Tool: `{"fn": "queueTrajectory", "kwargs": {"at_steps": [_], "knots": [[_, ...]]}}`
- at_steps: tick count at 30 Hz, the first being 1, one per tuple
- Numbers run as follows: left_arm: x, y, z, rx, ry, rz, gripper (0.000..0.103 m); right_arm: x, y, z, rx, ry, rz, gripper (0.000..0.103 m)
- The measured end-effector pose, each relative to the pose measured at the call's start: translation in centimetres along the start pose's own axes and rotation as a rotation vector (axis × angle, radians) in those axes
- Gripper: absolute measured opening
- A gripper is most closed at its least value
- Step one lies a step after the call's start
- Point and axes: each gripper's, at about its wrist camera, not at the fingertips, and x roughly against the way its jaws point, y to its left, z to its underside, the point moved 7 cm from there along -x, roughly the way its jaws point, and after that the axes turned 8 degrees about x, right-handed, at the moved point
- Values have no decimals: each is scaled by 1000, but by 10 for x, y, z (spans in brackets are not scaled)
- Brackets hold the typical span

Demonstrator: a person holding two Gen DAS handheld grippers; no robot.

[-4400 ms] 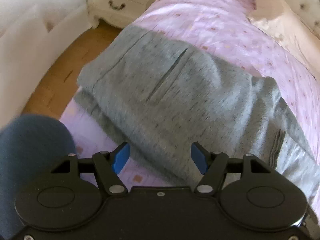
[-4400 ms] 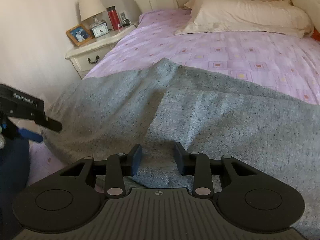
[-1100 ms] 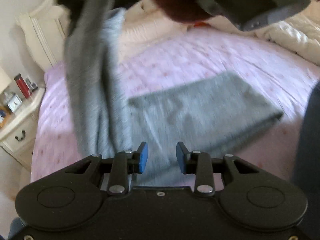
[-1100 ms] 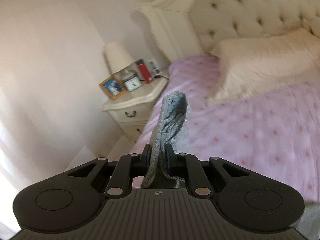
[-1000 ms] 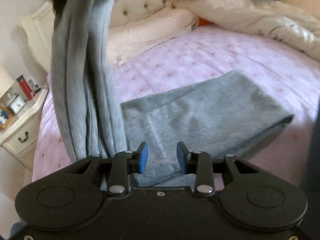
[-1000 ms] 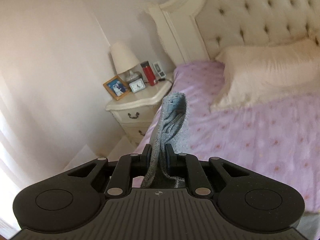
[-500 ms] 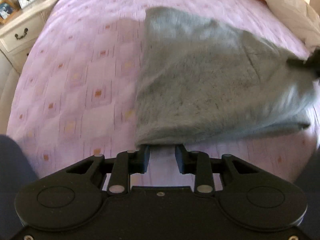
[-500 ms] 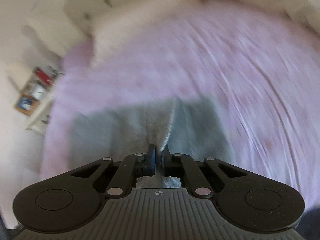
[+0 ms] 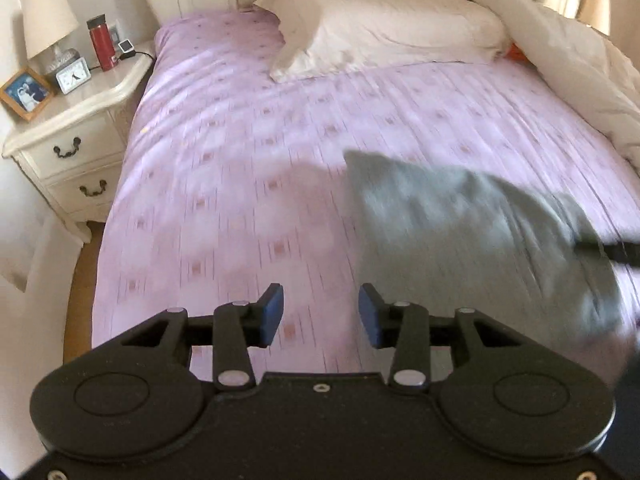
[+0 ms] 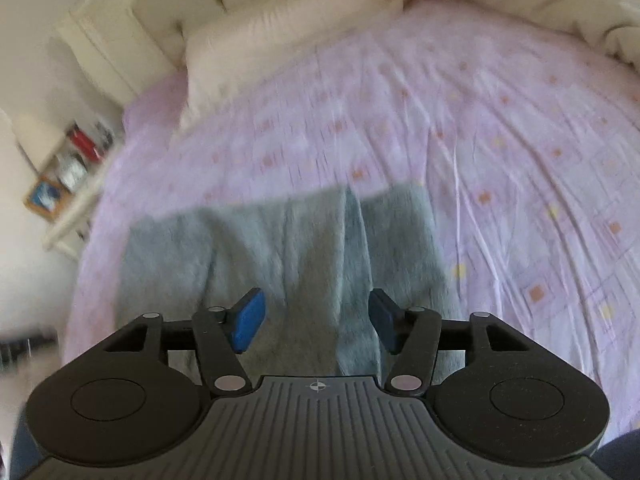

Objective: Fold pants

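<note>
We see the grey pants [image 10: 280, 256] lying folded on the lilac bed [image 9: 224, 168], apparently flat, though blur softens them. Our left gripper [image 9: 320, 314] hangs released over bare sheet; our right gripper [image 10: 316, 320] gapes empty above the pants.

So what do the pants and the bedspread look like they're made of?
The pants look like a soft heathered grey knit, probably fleece-type jersey: matte, fuzzy surface, thick folds. The bedspread looks like a thin woven lilac fabric, likely cotton: fine creases, a printed square pattern, slight sheen. Motion blur leaves both uncertain.
</note>
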Motion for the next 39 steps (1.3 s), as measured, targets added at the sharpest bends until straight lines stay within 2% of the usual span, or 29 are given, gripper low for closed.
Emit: {"fn": "queueTrajectory", "kwargs": {"at_steps": [3, 10, 14, 16, 20, 25, 27, 28, 31, 39], "knots": [[-24, -11, -22, -3, 8, 16, 50, -6, 2, 3, 9, 30, 1, 58], [-79, -48, -51, -61, -9, 19, 51, -15, -10, 6, -73, 74, -38, 63], [-127, -52, -60, -54, 69, -57, 56, -17, -7, 7, -70, 74, -46, 65], [-144, -51, -63, -9, 95, -36, 63, -19, -7, 6, -73, 75, -51, 66], [-132, -45, -72, 36, 107, -15, 62, -20, -8, 6, -77, 79, -62, 69], [-93, -30, -68, 64, 61, -13, 60, -21, -7, 5, -67, 92, -62, 70], [-81, -24, -58, 63, 65, -7, 60, -21, -4, 3, -44, 103, -69, 45], [-80, -21, -56, 61, 73, -11, 60, -20, -1, 2, -39, 102, -94, 25], [-69, -13, -37, 48, 107, -45, 60, -10, 10, 1, 36, 60, -63, 16], [-48, -18, -20, 5, 112, -51, 60, 25, 29, -12, 87, -37, -52, 14]]}}
